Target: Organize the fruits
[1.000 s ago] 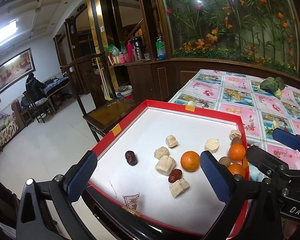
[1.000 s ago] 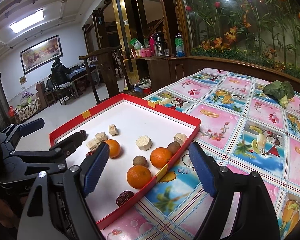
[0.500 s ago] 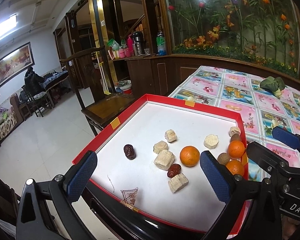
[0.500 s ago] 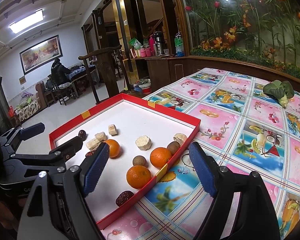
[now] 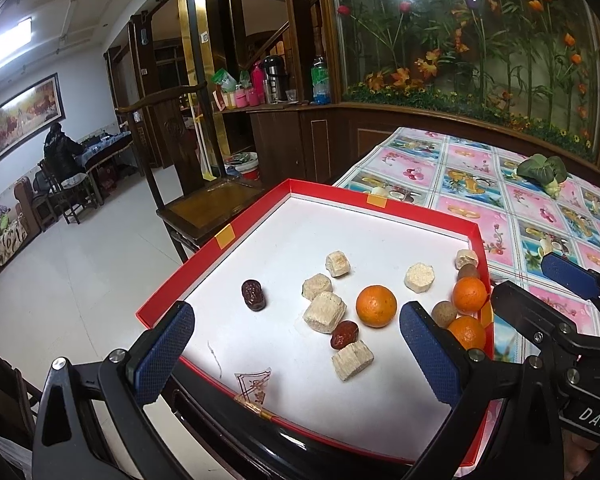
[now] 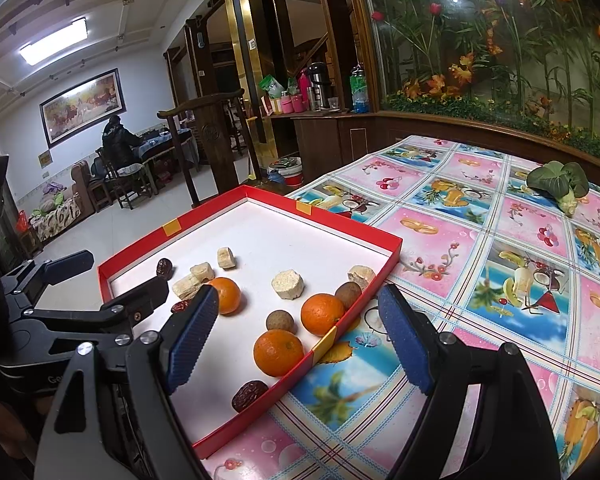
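Three oranges, two brown longans, dark dates and pale cut chunks lay loose in red-rimmed tray, ahead of and between open grippers.

A pale tiled floor ran back to a white wall hung with a long framed painting, under a bright ceiling light. A dark wooden chair stood beside the desk with its fruit-patterned cloth. Behind, a glass panel of artificial flowers topped dark wood cabinets.
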The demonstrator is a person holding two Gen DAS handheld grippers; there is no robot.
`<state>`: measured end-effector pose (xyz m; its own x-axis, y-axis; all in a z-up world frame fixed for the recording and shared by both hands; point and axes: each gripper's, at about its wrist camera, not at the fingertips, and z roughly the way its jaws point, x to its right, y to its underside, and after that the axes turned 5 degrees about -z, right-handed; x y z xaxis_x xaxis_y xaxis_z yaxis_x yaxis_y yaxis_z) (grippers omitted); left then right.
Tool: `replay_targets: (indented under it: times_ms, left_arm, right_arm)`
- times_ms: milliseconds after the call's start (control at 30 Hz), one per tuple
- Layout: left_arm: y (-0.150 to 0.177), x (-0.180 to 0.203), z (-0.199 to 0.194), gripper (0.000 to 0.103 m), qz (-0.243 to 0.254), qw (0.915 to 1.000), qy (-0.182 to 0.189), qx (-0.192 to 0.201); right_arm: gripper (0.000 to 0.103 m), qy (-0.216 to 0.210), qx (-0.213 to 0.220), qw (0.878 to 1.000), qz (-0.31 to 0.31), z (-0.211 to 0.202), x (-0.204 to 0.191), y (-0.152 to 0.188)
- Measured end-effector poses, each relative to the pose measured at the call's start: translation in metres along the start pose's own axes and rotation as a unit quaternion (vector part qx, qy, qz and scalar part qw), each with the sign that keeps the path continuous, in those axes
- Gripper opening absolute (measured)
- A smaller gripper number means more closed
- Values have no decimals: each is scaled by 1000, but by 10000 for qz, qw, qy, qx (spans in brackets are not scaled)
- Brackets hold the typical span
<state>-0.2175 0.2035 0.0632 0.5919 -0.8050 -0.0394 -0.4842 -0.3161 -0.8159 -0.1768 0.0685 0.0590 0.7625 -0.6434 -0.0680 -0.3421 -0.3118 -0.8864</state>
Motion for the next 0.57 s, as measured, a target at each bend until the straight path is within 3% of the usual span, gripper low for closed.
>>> replay_targets:
  times_ms: [467,567]
  left_arm:
    - [3,0,0,102,25,9999,-44,120]
    - [4,0,4,102,-24,10000,26,-13]
  right_arm:
    - [83,-12,-16,10000,-1,1,-1,2]
    - [83,0,-30,10000,3,2,-1,3]
